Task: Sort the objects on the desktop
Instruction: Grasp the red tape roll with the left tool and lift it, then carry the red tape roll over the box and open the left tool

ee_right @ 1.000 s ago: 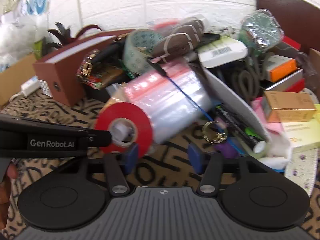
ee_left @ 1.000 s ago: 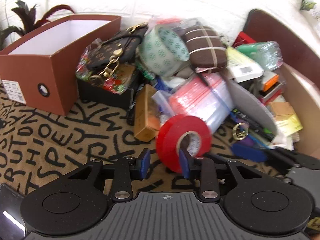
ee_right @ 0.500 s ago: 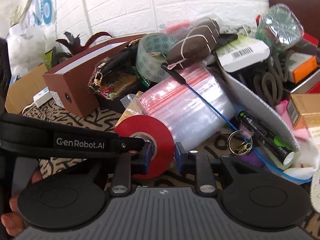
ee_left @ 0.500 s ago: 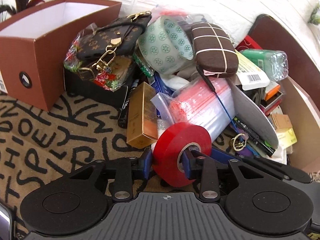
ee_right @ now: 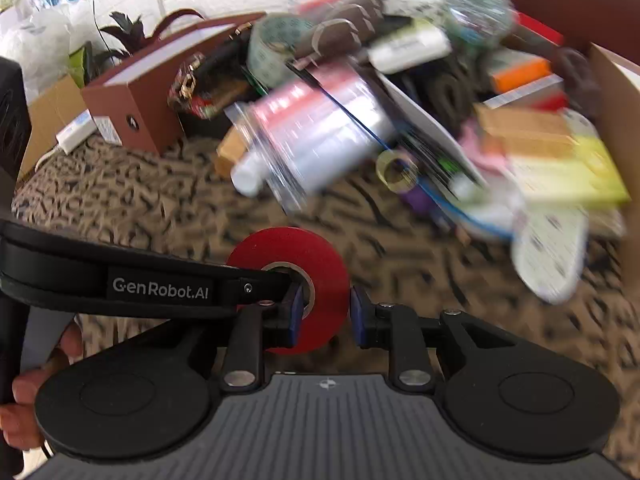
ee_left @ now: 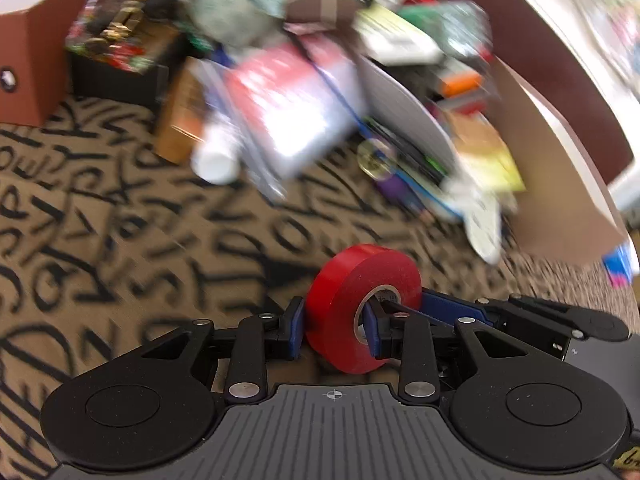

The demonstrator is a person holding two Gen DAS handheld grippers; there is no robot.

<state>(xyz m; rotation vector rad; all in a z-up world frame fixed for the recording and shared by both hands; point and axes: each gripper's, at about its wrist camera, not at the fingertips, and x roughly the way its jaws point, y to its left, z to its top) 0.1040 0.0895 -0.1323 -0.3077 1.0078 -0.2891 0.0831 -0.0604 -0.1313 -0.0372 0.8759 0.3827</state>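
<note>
A red tape roll [ee_left: 352,304] is held by both grippers above the patterned mat. My left gripper [ee_left: 334,326] is shut on the roll's wall, one finger inside the core. My right gripper [ee_right: 324,310] is shut on the same red tape roll [ee_right: 316,276], one finger in the core and one outside. The left gripper's black arm [ee_right: 160,288] reaches in from the left in the right wrist view. The cluttered pile [ee_left: 304,80] lies farther ahead, blurred.
A brown open box [ee_right: 148,88] stands at the left of the pile. A cardboard box [ee_left: 560,168] with packets stands at the right. A white bottle [ee_left: 216,160] and a bag of red-and-clear sleeves [ee_right: 320,128] lie at the pile's front. A patterned mat [ee_left: 120,220] covers the desk.
Both grippers have pulled back from the pile with the red tape roll between them. The pile now lies farther away, and the views are blurred by motion.
</note>
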